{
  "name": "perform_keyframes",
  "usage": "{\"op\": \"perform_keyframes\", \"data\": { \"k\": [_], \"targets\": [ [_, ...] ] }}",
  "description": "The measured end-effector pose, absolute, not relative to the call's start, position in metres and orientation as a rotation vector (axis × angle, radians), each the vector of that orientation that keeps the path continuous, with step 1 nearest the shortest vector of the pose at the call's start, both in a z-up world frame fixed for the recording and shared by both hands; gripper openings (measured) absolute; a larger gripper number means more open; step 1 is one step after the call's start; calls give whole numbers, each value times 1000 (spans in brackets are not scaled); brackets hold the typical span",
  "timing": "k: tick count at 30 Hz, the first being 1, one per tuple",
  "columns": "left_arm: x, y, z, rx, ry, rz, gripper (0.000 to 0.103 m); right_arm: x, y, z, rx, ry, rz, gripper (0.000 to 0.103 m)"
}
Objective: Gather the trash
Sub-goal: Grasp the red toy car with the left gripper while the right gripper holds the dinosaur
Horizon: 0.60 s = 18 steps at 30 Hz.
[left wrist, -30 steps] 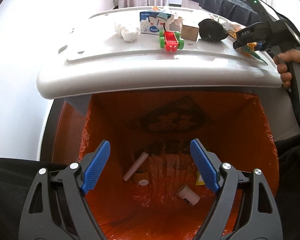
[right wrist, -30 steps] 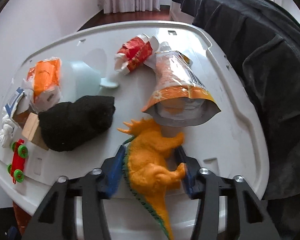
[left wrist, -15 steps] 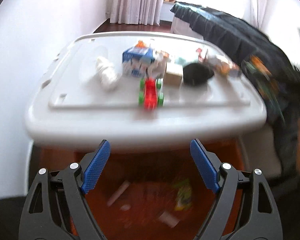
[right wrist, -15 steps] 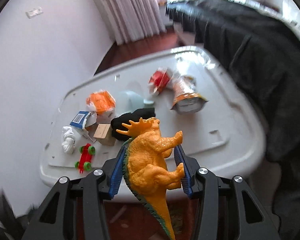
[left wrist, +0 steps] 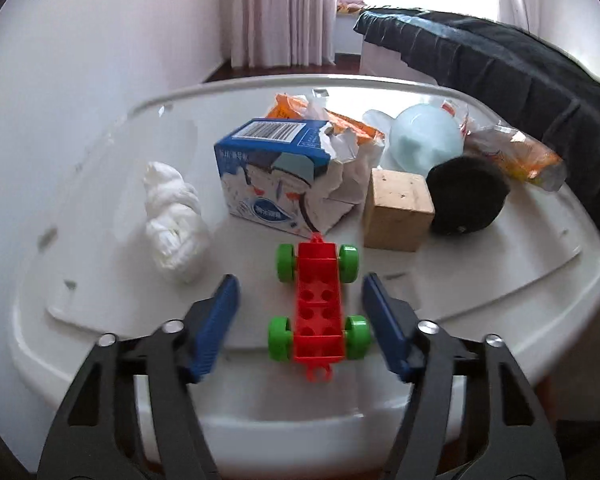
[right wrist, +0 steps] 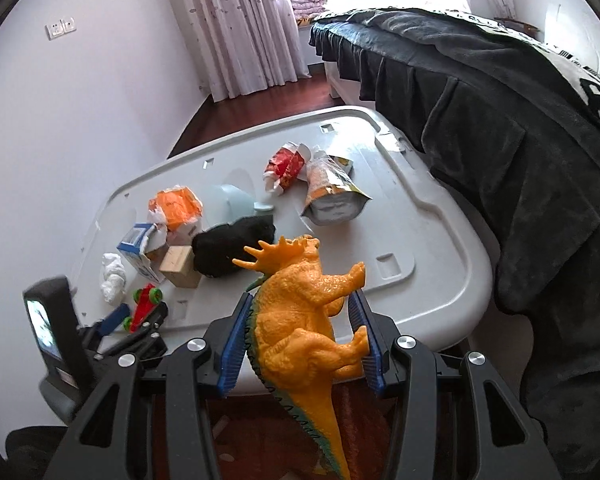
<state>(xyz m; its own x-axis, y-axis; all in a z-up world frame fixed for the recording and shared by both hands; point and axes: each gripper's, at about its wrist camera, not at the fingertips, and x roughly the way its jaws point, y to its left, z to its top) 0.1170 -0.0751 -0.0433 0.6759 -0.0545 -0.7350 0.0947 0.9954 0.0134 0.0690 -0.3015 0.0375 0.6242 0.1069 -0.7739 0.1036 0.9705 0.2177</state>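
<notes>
A red toy car (left wrist: 320, 312) with green wheels stands near the front edge of the white lid (left wrist: 100, 312). My left gripper (left wrist: 300, 316) straddles it, jaws closing, with a gap still showing at the left pad. The right wrist view shows the same left gripper (right wrist: 138, 314) around the car (right wrist: 144, 306). My right gripper (right wrist: 300, 332) is shut on an orange toy dinosaur (right wrist: 300, 312), held in the air above the lid's front edge. Trash on the lid: a crumpled white tissue (left wrist: 176, 220), a torn blue carton (left wrist: 268, 172) and an orange pouch (right wrist: 330, 194).
Also on the lid are a wooden block (left wrist: 396, 212), a black cloth lump (left wrist: 466, 196), a pale blue cup (left wrist: 424, 140), a red wrapper (right wrist: 286, 166) and an orange wrapper (right wrist: 176, 204). A bed with a dark cover (right wrist: 520, 140) runs along the right. A white wall stands to the left.
My left gripper left the orange-lined bin, came up over the lid to the toy car, and its jaws narrowed. My right gripper lifted the dinosaur off the lid and drew back.
</notes>
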Motion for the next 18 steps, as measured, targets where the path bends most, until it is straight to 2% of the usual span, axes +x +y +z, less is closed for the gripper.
{"op": "perform_keyframes", "data": {
  "k": [1, 10, 18],
  "targets": [
    [115, -75, -44, 57, 812, -94, 38, 70, -302, 38, 263, 899, 7, 48],
    [108, -73, -37, 42, 798, -123, 37, 76, -296, 35, 270, 916, 15, 48],
    [73, -58, 24, -36, 738, -209, 37, 79, -284, 32, 231, 935, 37, 48]
  ]
}}
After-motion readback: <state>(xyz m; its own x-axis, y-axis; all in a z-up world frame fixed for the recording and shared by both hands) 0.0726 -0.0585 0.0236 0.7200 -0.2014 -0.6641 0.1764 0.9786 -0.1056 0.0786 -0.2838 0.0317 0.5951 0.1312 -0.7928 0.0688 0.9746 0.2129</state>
